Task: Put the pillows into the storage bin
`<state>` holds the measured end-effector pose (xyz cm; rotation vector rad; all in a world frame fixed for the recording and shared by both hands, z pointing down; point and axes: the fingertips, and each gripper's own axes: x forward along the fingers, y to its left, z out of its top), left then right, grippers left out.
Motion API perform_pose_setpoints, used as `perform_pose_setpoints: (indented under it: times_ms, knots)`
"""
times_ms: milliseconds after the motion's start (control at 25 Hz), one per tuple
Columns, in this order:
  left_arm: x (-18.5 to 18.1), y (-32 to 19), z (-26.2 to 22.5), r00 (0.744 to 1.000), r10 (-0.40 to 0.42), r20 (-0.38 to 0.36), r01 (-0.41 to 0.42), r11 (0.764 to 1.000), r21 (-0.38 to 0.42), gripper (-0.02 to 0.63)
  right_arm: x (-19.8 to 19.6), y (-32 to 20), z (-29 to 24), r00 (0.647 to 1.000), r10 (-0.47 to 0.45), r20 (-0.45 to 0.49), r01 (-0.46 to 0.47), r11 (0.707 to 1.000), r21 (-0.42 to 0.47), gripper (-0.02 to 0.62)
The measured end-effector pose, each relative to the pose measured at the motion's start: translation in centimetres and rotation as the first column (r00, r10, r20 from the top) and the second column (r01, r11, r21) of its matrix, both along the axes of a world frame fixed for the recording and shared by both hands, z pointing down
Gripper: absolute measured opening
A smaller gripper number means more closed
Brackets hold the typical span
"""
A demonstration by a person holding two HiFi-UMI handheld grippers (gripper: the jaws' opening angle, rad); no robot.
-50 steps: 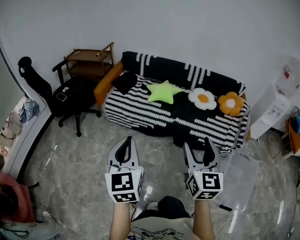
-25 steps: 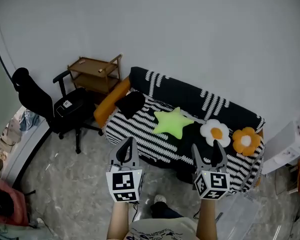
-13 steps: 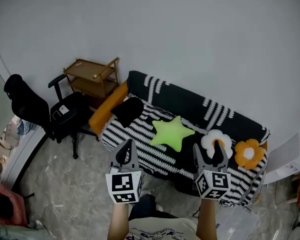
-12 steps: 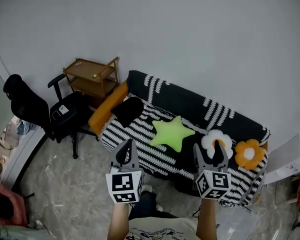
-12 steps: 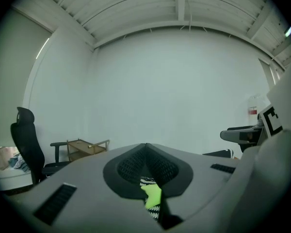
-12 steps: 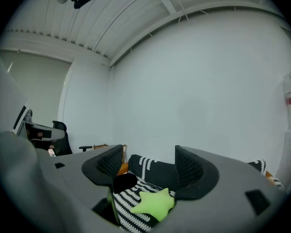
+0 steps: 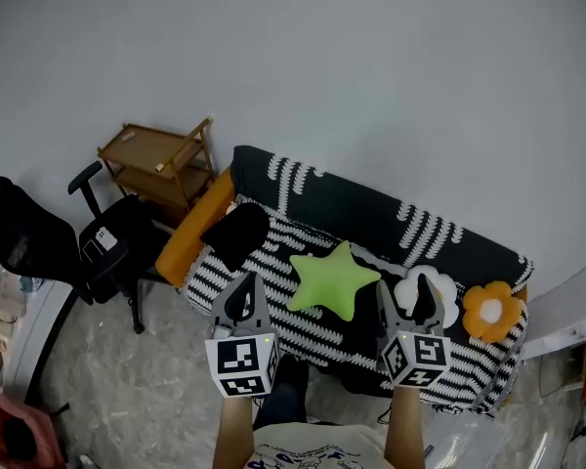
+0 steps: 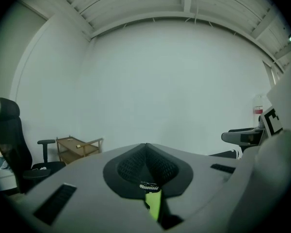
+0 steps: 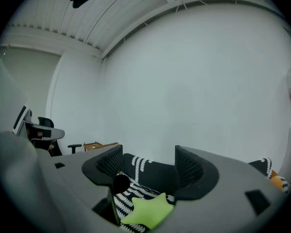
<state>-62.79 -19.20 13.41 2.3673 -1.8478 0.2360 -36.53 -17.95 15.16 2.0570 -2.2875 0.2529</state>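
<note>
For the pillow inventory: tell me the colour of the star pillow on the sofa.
The star pillow is light green, shown best in the head view.

Left gripper has jaws together, right gripper jaws apart (both empty, side by side).

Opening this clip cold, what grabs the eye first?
The lime-green star pillow pops, lying mid-seat on the black-and-white striped sofa. Right of it sit a white flower pillow and an orange flower pillow. In the foreground, the left gripper and right gripper point toward the sofa.
</note>
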Motion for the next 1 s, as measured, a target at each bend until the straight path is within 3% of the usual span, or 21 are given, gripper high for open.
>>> perform_pose_setpoints:
  times_ms: [560,1000]
  knots:
    - [-0.6,-24.1,3.7,0.997,0.076,0.005,-0.075,0.991,-0.112,0.014,-0.5,-22.3,4.1,0.997,0.076,-0.008,-0.077,0.989,-0.129,0.339]
    - [-0.4,-32.2,11.9,0.994,0.109,0.006,-0.104,0.963,-0.249,0.014,-0.5,-30.1,12.7,0.996,0.089,-0.014,-0.089,0.948,-0.306,0.339]
